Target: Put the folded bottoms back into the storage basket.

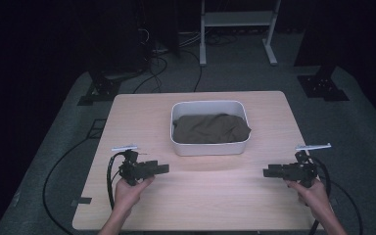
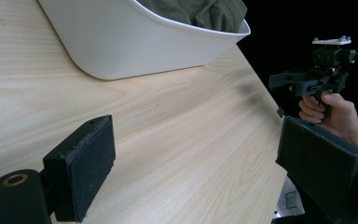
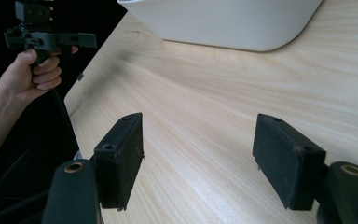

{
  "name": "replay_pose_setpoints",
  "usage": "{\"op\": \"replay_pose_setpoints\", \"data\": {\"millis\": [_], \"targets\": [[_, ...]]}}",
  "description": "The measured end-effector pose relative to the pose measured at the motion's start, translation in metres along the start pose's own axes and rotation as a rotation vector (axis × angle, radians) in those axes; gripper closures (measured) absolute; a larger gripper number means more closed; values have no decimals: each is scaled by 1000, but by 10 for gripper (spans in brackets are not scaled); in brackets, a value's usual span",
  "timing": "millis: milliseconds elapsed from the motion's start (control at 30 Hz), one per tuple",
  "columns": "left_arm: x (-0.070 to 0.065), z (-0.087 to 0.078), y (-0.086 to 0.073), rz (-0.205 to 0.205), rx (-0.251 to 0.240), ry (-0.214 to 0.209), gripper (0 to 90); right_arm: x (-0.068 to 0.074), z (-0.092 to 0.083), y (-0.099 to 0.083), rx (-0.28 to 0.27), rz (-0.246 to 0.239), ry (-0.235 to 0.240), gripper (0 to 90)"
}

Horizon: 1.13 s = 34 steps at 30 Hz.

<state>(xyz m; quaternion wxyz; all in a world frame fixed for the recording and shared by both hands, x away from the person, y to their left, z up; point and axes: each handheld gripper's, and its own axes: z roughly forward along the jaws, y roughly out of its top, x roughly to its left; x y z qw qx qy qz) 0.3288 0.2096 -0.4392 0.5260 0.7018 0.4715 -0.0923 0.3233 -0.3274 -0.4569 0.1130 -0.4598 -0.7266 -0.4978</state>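
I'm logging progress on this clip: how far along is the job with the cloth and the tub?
Done: the olive cloth lies bundled inside the white tub. In hand: nothing; the left hand-held gripper and right hand-held gripper are both open over bare table. Left: apparently nothing.

Dim high view, surroundings near black, light pooled on the wooden table [image 1: 196,196], soft shadow under the white tub [image 2: 135,46], gripper views brighter, near pads [image 3: 121,158] slightly soft, mild grain

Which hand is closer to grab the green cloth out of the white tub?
Probably left, but only just. The left tongs sit a little nearer the white tub than the right tongs, which are out by the table's edge. Both are open, empty and pointing inward; the green cloth lies bunched inside.
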Motion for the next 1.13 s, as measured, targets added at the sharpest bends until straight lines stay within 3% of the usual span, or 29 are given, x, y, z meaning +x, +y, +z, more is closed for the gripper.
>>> {"op": "replay_pose_setpoints", "data": {"millis": [833,967,1133], "targets": [[-1,-3,-24,-7,-21,1,108,-2,-8,-27,-39,13,4,326],[-3,-4,-33,-18,-48,1,108,-1,-9,-32,-42,9,-1,325],[-7,-2,-47,-15,-62,-11,108,4,-12,-43,-87,-26,-11,322]]}}
